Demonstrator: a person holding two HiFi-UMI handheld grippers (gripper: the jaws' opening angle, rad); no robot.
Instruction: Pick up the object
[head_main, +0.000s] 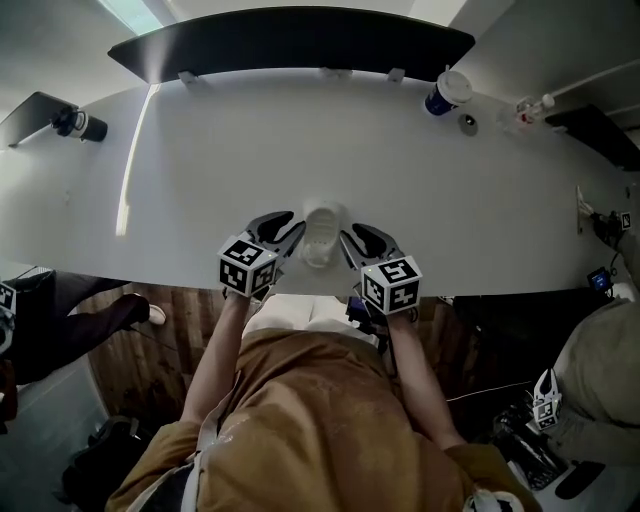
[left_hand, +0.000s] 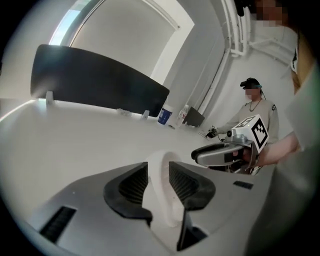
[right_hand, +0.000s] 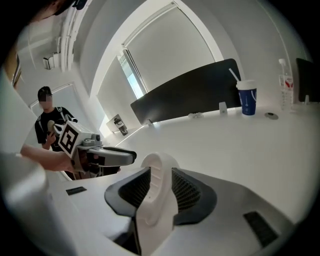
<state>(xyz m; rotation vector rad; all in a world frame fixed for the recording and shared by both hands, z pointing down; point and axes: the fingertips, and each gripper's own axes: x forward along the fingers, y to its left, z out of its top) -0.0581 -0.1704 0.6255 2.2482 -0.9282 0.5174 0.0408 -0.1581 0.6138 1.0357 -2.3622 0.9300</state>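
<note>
A white, curved plastic object (head_main: 322, 232) sits near the front edge of the white table (head_main: 200, 170), between my two grippers. My left gripper (head_main: 297, 233) reaches it from the left. In the left gripper view the object (left_hand: 161, 192) fills the gap between the ribbed pads, which lie against it. My right gripper (head_main: 345, 240) comes in from the right, and its pads likewise lie against the object (right_hand: 156, 197). Each gripper view also shows the other gripper close by: the right one (left_hand: 196, 155) and the left one (right_hand: 131, 156).
A blue-and-white lidded cup (head_main: 446, 92) with a straw and a clear bottle (head_main: 530, 108) stand at the far right. A dark panel (head_main: 290, 42) runs along the table's far edge, and a black device (head_main: 78, 122) is at far left. A person in a cap (left_hand: 252, 107) sits beside the table.
</note>
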